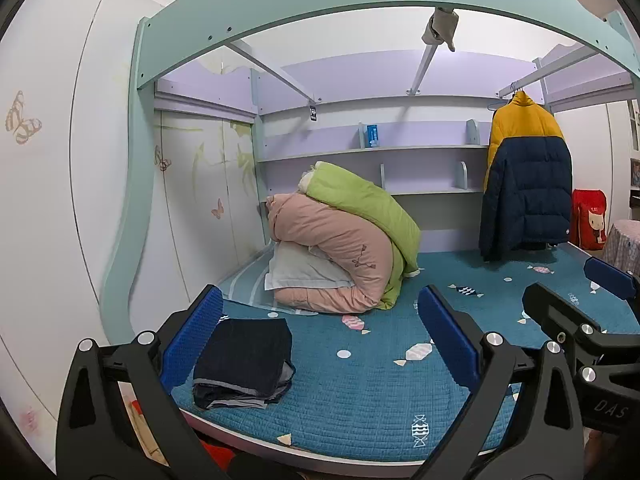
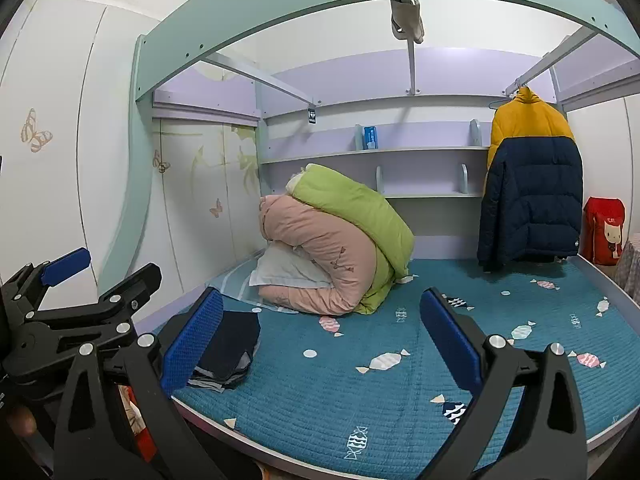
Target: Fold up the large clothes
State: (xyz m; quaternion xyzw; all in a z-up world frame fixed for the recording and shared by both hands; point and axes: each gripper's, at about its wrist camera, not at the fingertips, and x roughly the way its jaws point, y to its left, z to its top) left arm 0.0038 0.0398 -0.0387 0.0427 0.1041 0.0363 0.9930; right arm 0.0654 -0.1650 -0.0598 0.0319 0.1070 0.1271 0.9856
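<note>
Folded dark garment (image 1: 244, 360) flat at the bed's near-left edge; yellow-navy puffer jacket (image 1: 524, 176) hanging.

Teal candy-print bedcover (image 1: 360, 392), dark navy folded clothes (image 1: 244, 360), pink and green quilts (image 1: 340, 248), yellow-navy jacket (image 1: 528, 184)

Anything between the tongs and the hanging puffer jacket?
Nothing visible. Both tongs, left and right, are open and empty over bare blue mattress; the jacket hangs far right, the bedding pile well left of that path.
</note>
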